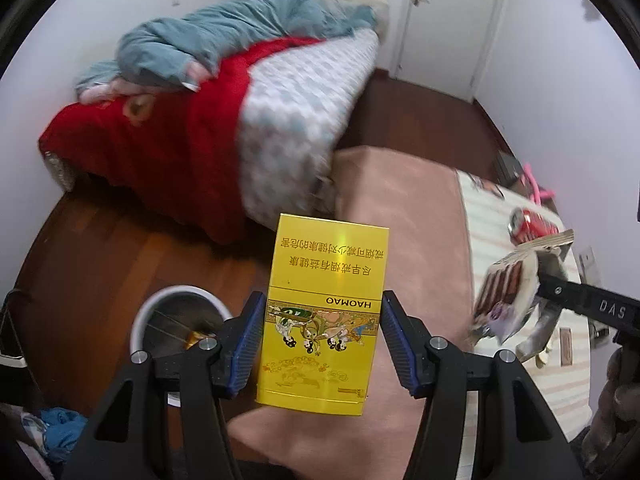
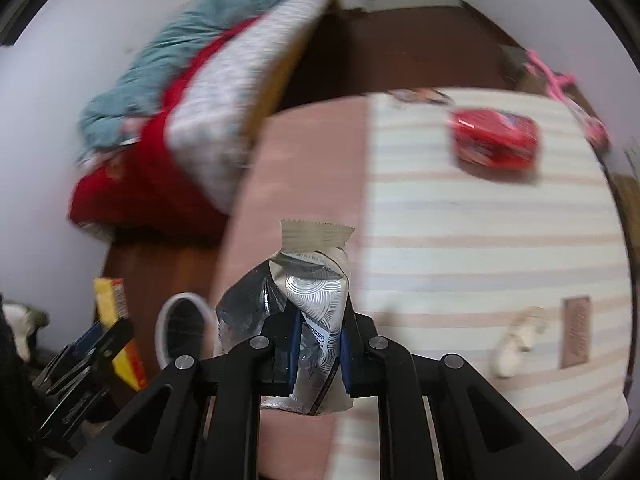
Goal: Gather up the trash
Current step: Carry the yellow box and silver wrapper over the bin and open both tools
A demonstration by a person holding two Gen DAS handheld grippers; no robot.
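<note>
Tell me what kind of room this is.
Most likely a bedroom: a bed piled with a red blanket and rumpled blue bedding, a striped mattress alongside, wooden floor.

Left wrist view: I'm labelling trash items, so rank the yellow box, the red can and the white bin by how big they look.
1. yellow box, largest, though nearest the camera, held in the left tongs.
2. white bin, partly hidden.
3. red can, smallest, and farthest away.
</note>
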